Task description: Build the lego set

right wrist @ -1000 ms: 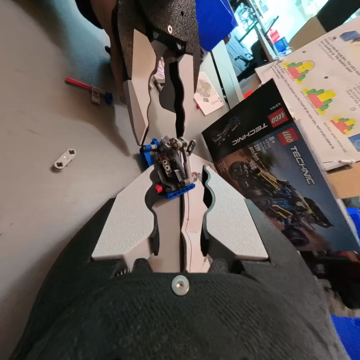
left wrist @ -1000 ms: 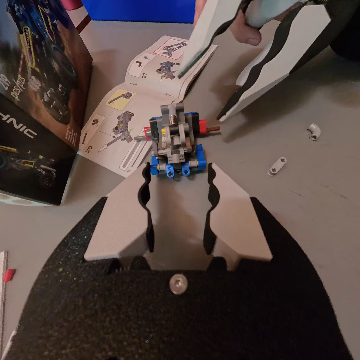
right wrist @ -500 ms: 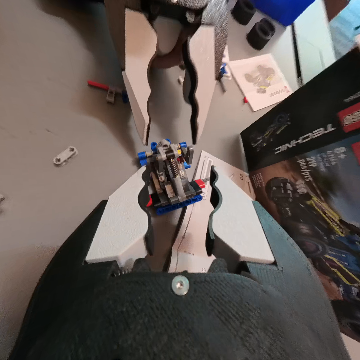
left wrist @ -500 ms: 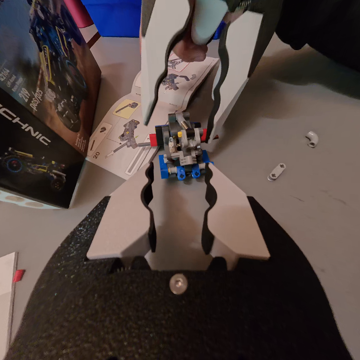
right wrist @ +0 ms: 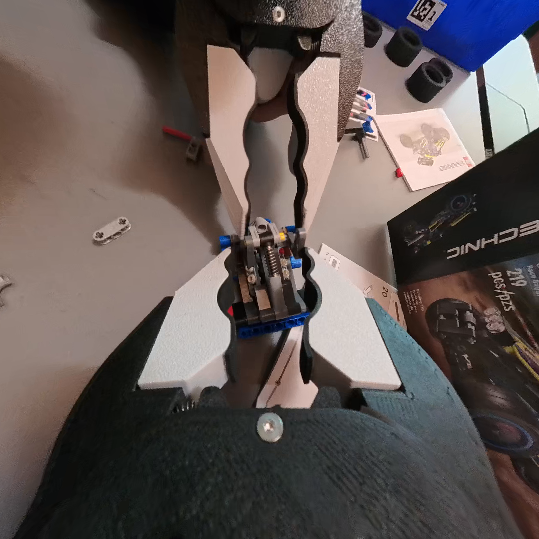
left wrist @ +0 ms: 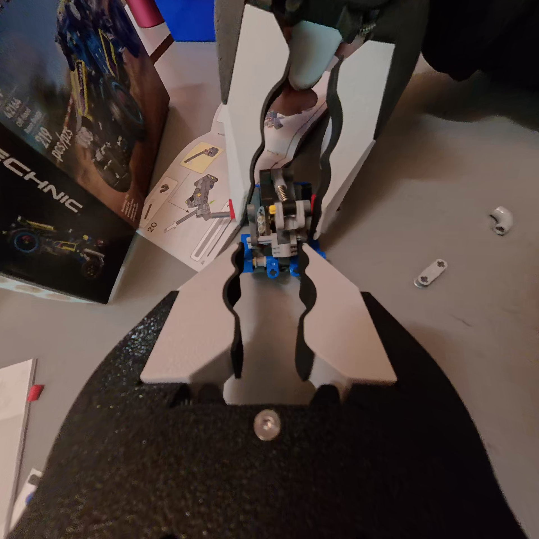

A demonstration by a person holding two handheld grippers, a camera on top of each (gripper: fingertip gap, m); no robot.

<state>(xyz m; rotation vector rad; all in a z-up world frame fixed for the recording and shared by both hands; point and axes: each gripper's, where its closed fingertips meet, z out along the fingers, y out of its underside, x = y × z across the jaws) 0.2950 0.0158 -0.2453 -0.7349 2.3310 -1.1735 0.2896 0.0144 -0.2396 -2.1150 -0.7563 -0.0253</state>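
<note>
We see both grippers, left (left wrist: 271, 256) and right (right wrist: 268, 265), clamped on the grey-and-blue brick assembly (right wrist: 268, 280), hiding its sides

Smooth matte grey worktop (left wrist: 437, 175) filled both views, lightly scuffed, under dim warm light with soft shadows. A bright blue plastic bin (right wrist: 455, 32) stood at its far edge. Past the worktop's edge in the right wrist view, a brighter, pale patch (right wrist: 507, 96) showed, too blurred to identify. Walls and floor not seen.
</note>
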